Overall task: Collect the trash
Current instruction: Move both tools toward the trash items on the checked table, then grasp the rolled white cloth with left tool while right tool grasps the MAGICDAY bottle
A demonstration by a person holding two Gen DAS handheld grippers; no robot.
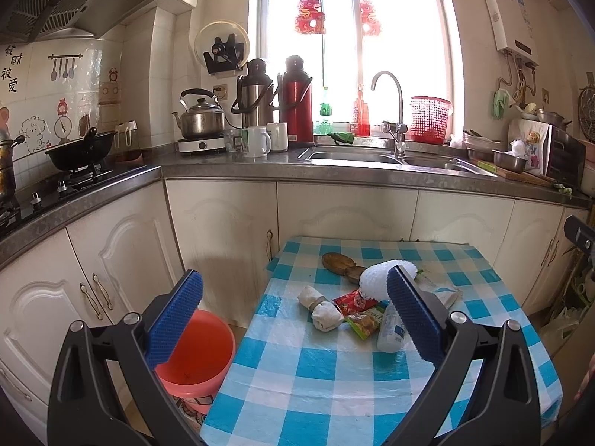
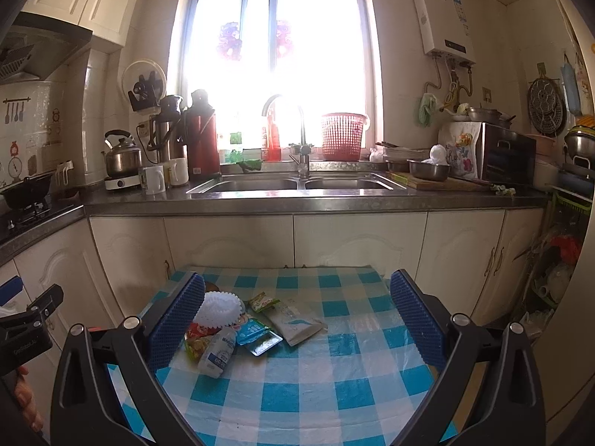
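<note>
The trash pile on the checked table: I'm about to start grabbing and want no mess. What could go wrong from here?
1. The small white bottle lies on its side atop wrappers; a pinch might roll it away.
2. The orange bucket sits on the floor beyond the table's left edge, so drops could miss it.
3. The snack wrappers overlap; one grab may drag neighbours off.

Steel kettle [image 1: 200,117] on white hotplate [image 1: 201,145]; red thermos [image 1: 296,102] beside steel thermos [image 1: 256,94]; red basket [image 1: 429,119] right of faucet [image 1: 390,107]; black wok [image 1: 80,148] on stove
</note>
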